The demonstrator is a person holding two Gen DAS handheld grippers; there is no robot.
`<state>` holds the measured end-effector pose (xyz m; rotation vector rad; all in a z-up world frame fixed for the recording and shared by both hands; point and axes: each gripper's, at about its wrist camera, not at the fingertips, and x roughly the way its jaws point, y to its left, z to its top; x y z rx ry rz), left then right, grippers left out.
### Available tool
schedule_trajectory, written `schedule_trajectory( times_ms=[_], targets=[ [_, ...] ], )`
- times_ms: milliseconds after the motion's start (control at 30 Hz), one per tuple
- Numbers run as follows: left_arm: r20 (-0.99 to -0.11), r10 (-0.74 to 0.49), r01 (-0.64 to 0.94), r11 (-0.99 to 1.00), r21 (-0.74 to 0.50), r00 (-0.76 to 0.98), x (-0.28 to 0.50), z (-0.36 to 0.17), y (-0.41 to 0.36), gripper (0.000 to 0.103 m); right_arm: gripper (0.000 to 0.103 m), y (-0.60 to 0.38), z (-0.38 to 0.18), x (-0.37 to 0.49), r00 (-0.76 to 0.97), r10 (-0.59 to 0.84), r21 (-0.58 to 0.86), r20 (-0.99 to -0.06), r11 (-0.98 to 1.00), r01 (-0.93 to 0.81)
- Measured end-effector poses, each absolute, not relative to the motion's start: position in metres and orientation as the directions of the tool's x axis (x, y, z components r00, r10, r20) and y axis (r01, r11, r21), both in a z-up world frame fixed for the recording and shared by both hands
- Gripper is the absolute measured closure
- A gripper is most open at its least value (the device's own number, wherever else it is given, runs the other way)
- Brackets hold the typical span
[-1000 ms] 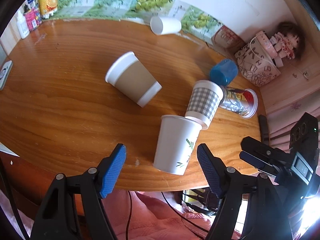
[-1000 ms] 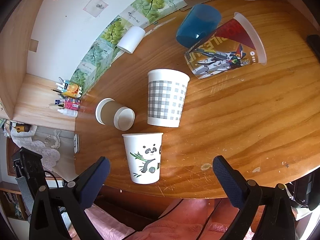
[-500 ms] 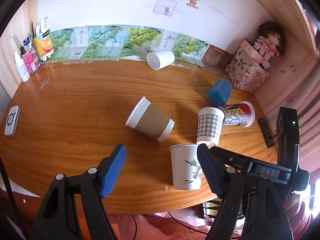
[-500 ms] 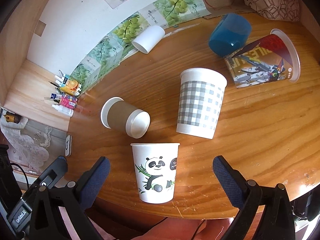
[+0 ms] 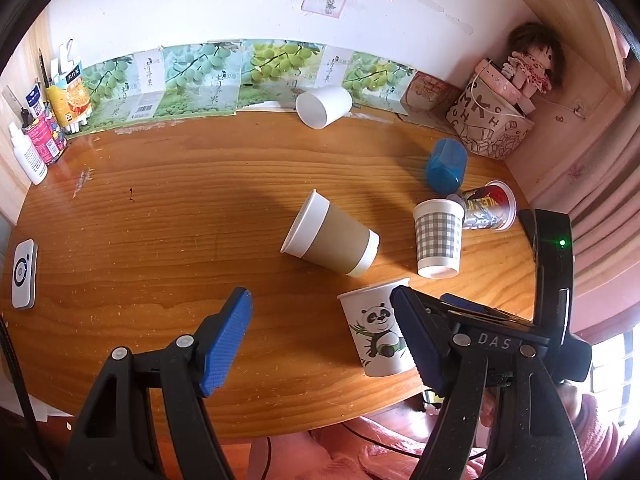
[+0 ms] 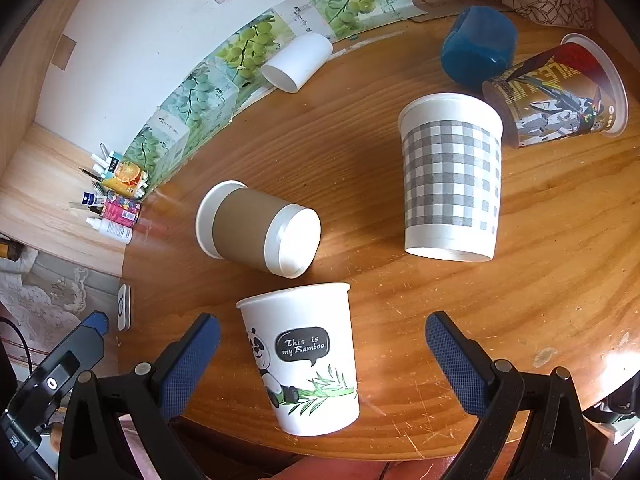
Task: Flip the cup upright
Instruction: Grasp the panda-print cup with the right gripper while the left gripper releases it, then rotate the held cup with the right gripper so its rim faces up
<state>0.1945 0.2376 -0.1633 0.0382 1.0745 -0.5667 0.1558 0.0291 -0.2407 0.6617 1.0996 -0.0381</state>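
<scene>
A brown-sleeved paper cup (image 5: 332,238) (image 6: 260,230) lies on its side mid-table. A white panda cup (image 5: 378,330) (image 6: 306,360) stands upright near the front edge. A grey checked cup (image 5: 438,238) (image 6: 452,176) stands upside down. A plain white cup (image 5: 323,106) (image 6: 298,62), a blue cup (image 5: 447,164) (image 6: 478,52) and a printed robot cup (image 5: 486,206) (image 6: 556,92) lie on their sides. My left gripper (image 5: 322,340) is open and empty, front of the brown cup. My right gripper (image 6: 322,364) is open around the panda cup without touching it.
The round wooden table (image 5: 160,208) meets a wall with grape-print cartons (image 5: 200,76). Bottles and pens (image 5: 38,136) stand at the far left, a white device (image 5: 24,274) at the left edge, a doll on a patterned box (image 5: 496,124) at the back right.
Both grippers have pulled back and risen from the table. The left view has swung left, so the panda cup now sits behind its right finger. No cup has moved.
</scene>
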Motion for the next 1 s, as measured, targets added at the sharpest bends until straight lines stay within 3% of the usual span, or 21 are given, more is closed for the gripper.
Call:
schedule_trajectory(
  times_ms=[467,1000],
  targets=[
    [-0.861,-0.409,0.530,0.823,-0.205,0.302,0.218,-0.168,0.261,0.026,0.001,0.070,-0.263,0.176,0.468,0.331,0.524,-0.819,0.765,0.375],
    [-0.851,-0.419,0.525,0.825,-0.210,0.318,0.244,-0.166,0.279,0.026,0.023,0.089,-0.269,0.197,0.395,0.342,0.479,-0.853,0.814,0.329]
  ],
)
